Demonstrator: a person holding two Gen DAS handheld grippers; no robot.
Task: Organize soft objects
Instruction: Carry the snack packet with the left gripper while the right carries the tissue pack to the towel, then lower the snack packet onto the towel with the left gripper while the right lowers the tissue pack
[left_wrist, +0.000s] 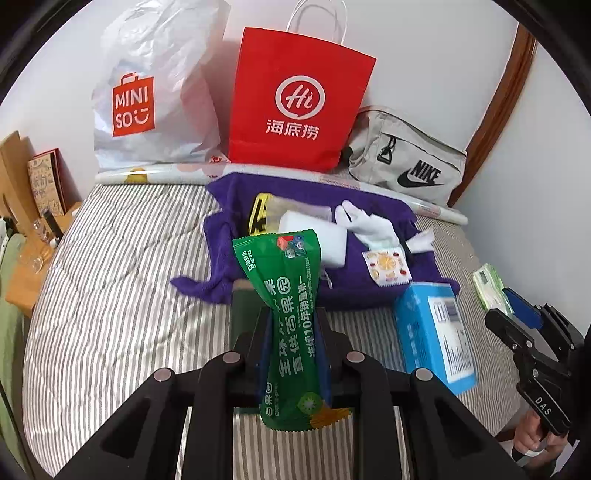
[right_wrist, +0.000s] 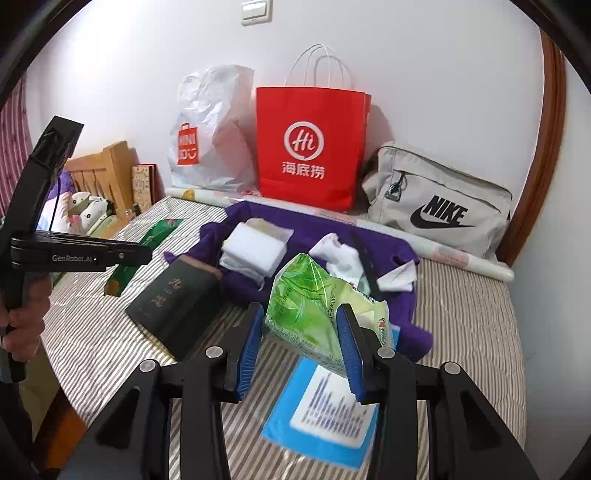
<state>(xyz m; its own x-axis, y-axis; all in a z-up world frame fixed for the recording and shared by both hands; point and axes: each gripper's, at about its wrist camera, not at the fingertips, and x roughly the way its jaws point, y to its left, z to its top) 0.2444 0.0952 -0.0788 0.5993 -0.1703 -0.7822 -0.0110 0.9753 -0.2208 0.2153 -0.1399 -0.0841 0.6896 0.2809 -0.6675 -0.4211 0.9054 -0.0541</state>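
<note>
1. The left gripper (left_wrist: 293, 325) has its jaws clamped on a green snack pouch (left_wrist: 286, 306), held above the striped bed (left_wrist: 110, 277).
2. The right gripper (right_wrist: 299, 343) grips a light-green tissue pack (right_wrist: 314, 306), with the purple cloth (right_wrist: 321, 229) at 12 o'clock.

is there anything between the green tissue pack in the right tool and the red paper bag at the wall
Yes. The purple cloth, with white folded items piled on it, lies on the bed between the green tissue pack, held in the right tool, and the red paper bag. All are low; nothing tall blocks the way.
</note>
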